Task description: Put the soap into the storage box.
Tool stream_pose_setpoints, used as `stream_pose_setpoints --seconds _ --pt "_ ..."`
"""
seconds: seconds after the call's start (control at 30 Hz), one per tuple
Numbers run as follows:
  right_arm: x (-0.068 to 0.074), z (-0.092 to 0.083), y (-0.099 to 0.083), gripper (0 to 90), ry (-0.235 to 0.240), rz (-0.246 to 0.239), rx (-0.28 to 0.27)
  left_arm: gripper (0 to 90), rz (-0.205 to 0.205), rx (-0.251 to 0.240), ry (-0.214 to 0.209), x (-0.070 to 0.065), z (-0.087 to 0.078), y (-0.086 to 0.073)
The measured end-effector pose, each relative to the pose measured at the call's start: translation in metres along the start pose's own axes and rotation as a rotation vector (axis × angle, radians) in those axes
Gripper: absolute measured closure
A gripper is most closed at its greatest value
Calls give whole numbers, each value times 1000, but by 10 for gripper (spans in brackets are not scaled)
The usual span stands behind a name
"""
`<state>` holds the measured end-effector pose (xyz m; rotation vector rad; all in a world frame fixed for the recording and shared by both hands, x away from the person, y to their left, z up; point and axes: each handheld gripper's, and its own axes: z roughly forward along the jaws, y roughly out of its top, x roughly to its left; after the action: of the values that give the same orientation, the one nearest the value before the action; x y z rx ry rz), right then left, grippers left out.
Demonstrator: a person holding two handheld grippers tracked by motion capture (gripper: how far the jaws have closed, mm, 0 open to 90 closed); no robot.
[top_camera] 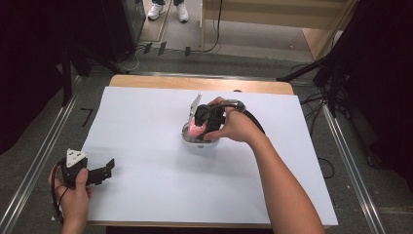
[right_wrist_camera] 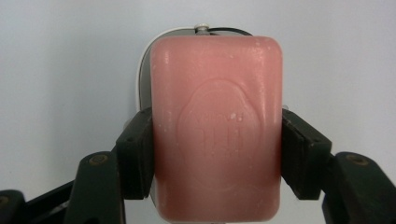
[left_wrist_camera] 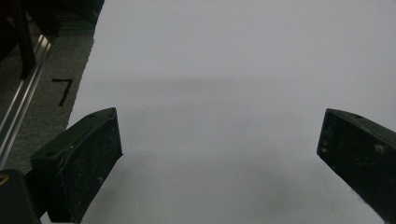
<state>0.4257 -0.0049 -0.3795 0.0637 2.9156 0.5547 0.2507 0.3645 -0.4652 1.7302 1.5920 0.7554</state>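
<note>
High view: above the near edge of the desk (top_camera: 146, 195), facing forward and down. Gripper views: close, along each tongs; all share the desk's white sheet (left_wrist_camera: 210, 70).

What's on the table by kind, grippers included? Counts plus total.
Pink soap bar: 1
White soap dish: 1
White sheet that covers the table: 1
Grippers: 2, left gripper open, right gripper shut on the soap bar
Total: 5

Pink soap bar (right_wrist_camera: 217, 126), embossed oval face, clamped by long sides over white dish (top_camera: 191, 140).
</note>
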Motion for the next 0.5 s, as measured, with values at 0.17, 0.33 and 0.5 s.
stream_pose_setpoints --seconds 0.17,0.33,0.5 --pt "-3 4 -2 387 0 -19 23 1 0 -1 -1 0 0 0" --pt "-6 6 -5 387 12 -9 30 1 -1 0 -1 0 0 0" --pt "-7 9 -5 387 28 -19 25 1 0 2 -2 0 0 0"
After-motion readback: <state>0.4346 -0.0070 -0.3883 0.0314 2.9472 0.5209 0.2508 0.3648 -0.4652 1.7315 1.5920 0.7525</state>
